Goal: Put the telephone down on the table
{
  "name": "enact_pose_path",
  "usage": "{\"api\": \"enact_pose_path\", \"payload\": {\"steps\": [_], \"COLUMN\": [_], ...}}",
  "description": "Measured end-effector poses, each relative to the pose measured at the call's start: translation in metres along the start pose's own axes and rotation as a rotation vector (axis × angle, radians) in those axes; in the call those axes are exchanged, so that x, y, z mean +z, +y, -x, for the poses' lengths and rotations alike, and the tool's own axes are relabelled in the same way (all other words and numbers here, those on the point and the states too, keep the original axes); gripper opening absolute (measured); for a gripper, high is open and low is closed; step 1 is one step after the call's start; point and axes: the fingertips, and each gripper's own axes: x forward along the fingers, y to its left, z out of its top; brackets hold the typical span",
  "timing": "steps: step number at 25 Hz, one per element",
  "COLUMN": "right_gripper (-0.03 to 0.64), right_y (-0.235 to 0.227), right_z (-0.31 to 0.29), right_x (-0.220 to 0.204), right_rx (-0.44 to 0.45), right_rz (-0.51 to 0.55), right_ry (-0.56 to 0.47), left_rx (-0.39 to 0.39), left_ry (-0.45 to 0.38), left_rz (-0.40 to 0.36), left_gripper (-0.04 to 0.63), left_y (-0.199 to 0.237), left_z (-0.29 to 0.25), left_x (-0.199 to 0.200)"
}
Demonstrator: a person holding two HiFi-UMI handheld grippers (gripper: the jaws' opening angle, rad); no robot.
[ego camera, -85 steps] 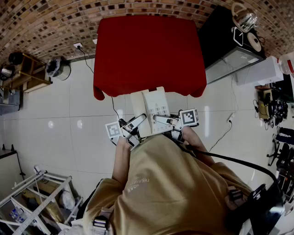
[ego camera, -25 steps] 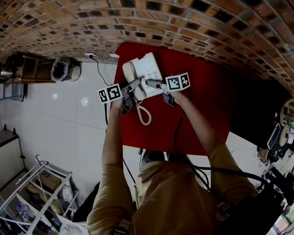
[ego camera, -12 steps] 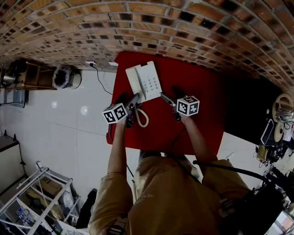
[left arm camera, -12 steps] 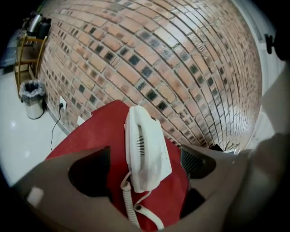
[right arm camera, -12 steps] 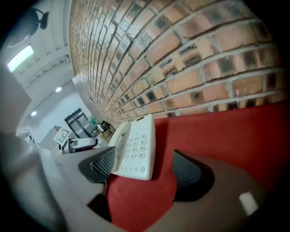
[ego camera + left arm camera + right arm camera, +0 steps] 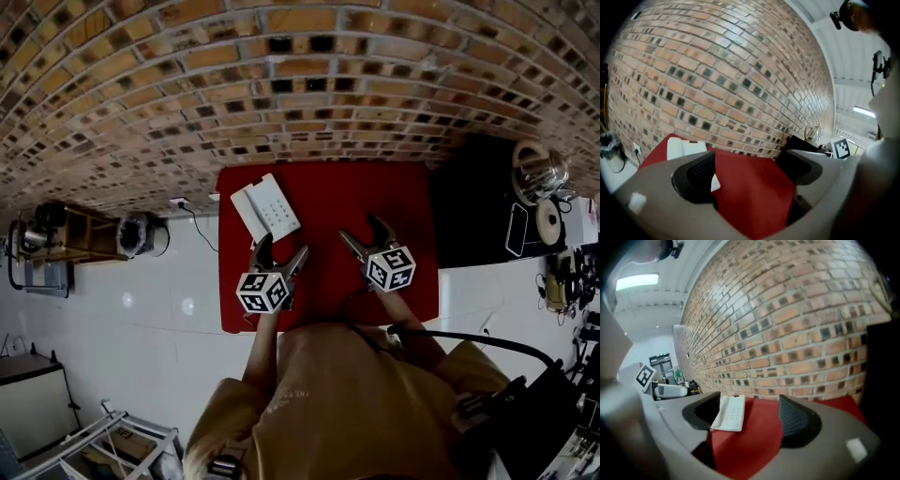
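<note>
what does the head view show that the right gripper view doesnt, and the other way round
Only the head view: the person's tan shirt and a bin on the floor. Only the right gripper view: a ceiling light strip. Both: the white telephone lying on the red table, with the brick wall behind.
</note>
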Motion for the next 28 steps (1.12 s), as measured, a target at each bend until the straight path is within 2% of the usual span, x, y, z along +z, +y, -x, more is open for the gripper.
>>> {"api": "enact_pose_path", "payload": {"steps": [2, 5, 8, 10, 12, 17, 22, 28], "right_gripper": [0.380, 0.380, 0.380, 0.382, 0.380, 0.376, 0.374, 0.373], "right_y": [0.005, 0.012, 0.011, 0.015, 0.018, 0.023, 0.025, 0.039], "right_z": [0.036, 0.079, 0.121, 0.144, 0.157, 0.168, 0.174, 0.180], "right_x": [0.054, 0.117, 0.154, 0.160, 0.156, 0.141, 0.123, 0.125], "right_rx": [-0.050, -0.121, -0.226, -0.258, -0.277, -0.298, -0.292, -0.265], "right_rz": [0.117, 0.213, 0.260, 0.283, 0.294, 0.281, 0.220, 0.257], "right_ry": [-0.097, -0.246, -0.392, -0.437, -0.424, -0.375, -0.355, -0.359], "left_rx": [-0.011, -0.006, 0.017, 0.033, 0.034, -0.007, 0.014, 0.029], "left_ry": [-0.059, -0.148, -0.209, -0.231, -0.242, -0.241, -0.213, -0.204], "left_rz": [-0.110, -0.271, -0.376, -0.418, -0.432, -0.411, -0.417, -0.449], "left_gripper": [0.477, 0.477, 0.477, 0.477, 0.476, 0.461, 0.460, 0.442], "left_y": [-0.041, -0.084, -0.113, -0.129, -0.139, -0.150, -0.147, -0.149], "left_z": [0.005, 0.015, 0.023, 0.032, 0.038, 0.047, 0.061, 0.070], "left_x": [0.041, 0.089, 0.117, 0.125, 0.125, 0.119, 0.105, 0.089]}}
